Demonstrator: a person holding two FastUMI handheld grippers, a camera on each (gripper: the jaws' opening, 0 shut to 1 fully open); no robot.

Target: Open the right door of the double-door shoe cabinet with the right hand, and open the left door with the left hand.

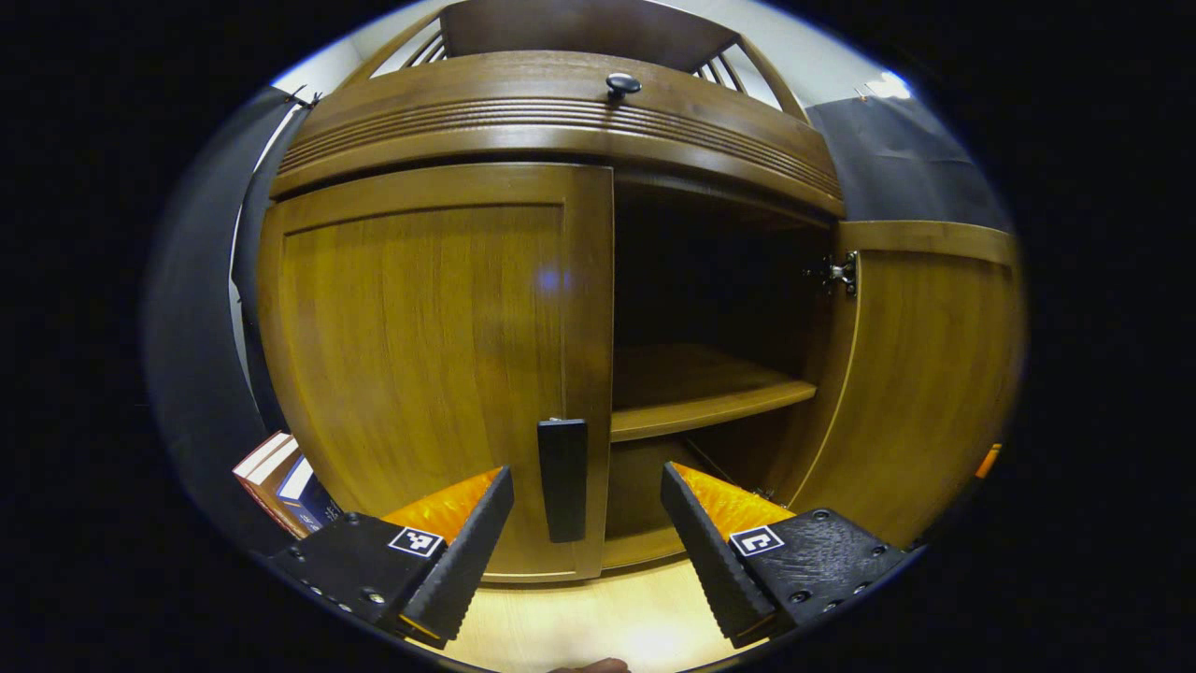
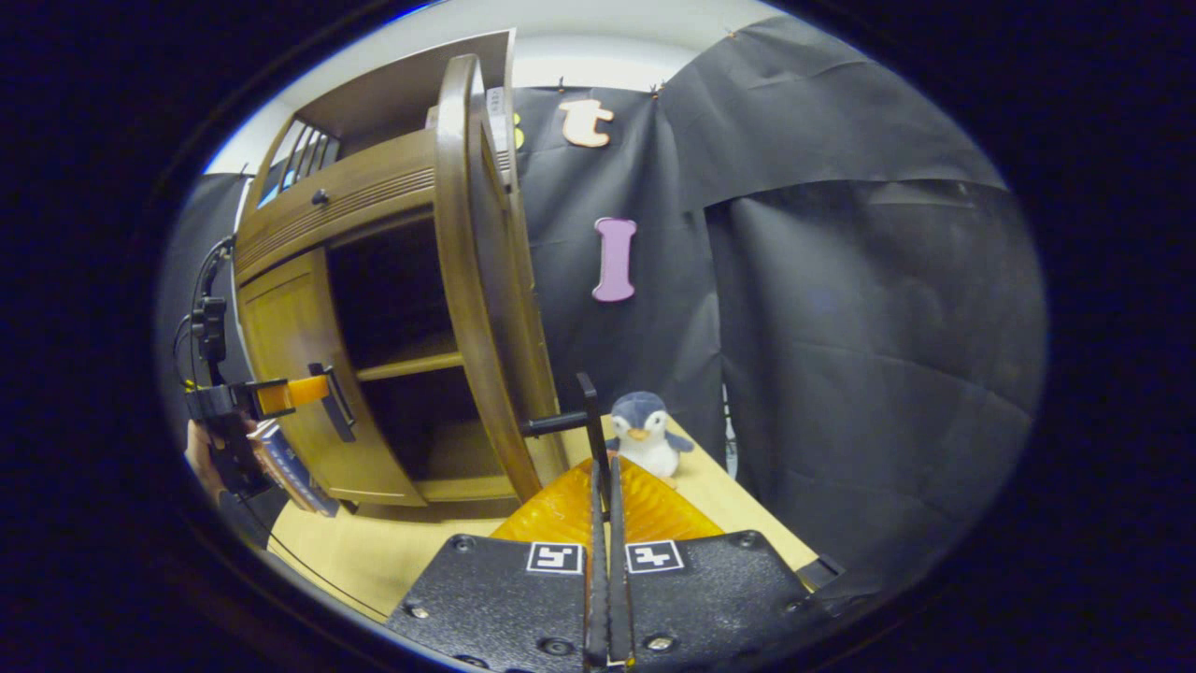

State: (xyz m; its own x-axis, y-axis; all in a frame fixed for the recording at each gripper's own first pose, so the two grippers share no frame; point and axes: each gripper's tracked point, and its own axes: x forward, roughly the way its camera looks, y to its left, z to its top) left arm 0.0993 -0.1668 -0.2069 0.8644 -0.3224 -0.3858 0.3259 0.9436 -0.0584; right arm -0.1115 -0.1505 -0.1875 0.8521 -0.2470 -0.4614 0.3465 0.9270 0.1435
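The brown wooden shoe cabinet stands close ahead. Its left door [image 1: 420, 355] is closed, and a black bar handle [image 1: 562, 479] sits at its inner edge. My left gripper [image 1: 587, 470] is open, one finger on each side of that handle, not touching it. The right door [image 1: 925, 374] stands swung out wide, and it appears edge-on [image 2: 476, 280] in the right gripper view. My right gripper [image 2: 603, 467] is shut on the right door's black handle [image 2: 587, 411]. The left gripper [image 2: 318, 388] also appears farther off, at the left door's handle.
Behind the open door a wooden shelf [image 1: 701, 388] crosses the dark interior. A drawer with a black knob [image 1: 622, 85] tops the cabinet. Books [image 1: 285, 477] lean at its left side. A plush penguin [image 2: 645, 435] sits on the light wooden table [image 1: 598, 617] beyond the open door.
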